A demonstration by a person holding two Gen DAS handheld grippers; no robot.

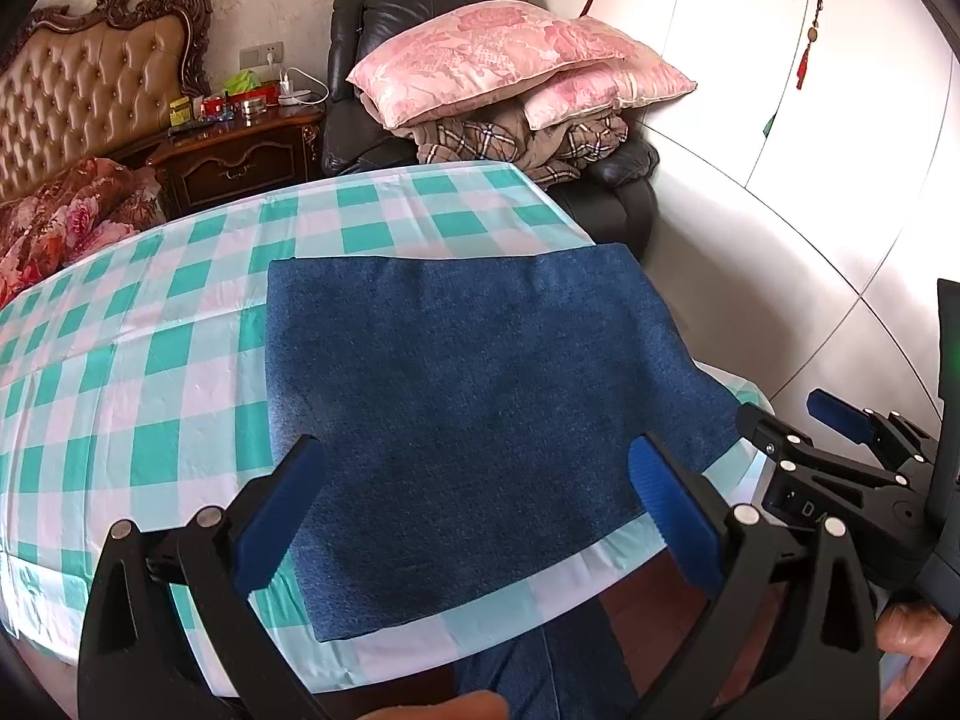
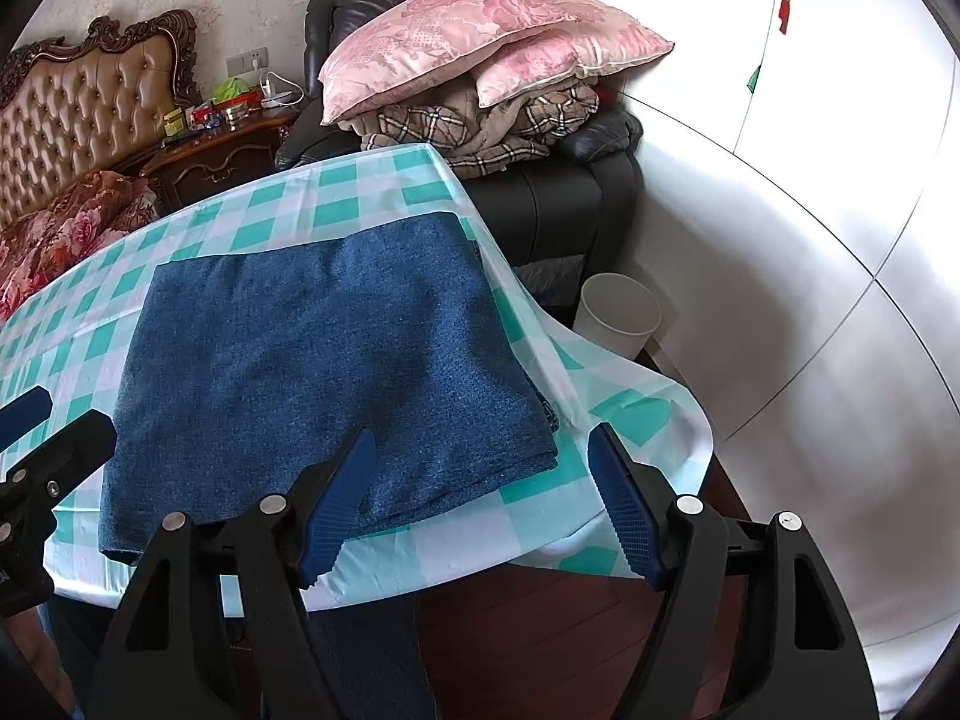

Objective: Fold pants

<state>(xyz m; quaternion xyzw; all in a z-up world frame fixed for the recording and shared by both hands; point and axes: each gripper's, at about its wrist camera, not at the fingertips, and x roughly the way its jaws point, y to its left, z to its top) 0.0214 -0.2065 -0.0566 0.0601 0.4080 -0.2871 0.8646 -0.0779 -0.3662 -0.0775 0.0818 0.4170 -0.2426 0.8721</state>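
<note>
- Bedroom setting: a counter [image 2: 180, 252] under a teal-and-white checked cloth [image 1: 120, 360] stands before a white wardrobe [image 1: 840, 120].
- On that cloth lie the blue pants [image 2: 324, 360], folded into a flat rectangle of several layers, near the counter's right-hand end and close to its front edge.
- Both tongs hover just in front of the pants, at the front edge of the counter.
- Left tongs [image 1: 474, 516] are spread wide, blue pads [image 1: 666, 498] apart with the near part of the pants seen between them; nothing is gripped.
- Right tongs [image 2: 480, 516] are likewise wide apart and empty, over the pants' near right corner and the overhanging cloth.
- Beyond the counter, a dark armchair [image 2: 540, 198] carries a plaid blanket [image 2: 480, 120] topped by two pink pillows [image 2: 480, 30].
- Left of it stand a cluttered wooden nightstand [image 1: 240, 162] and a tufted headboard [image 1: 90, 96].
- Beside the armchair, a white bin [image 2: 618, 312] sits on the floor.
</note>
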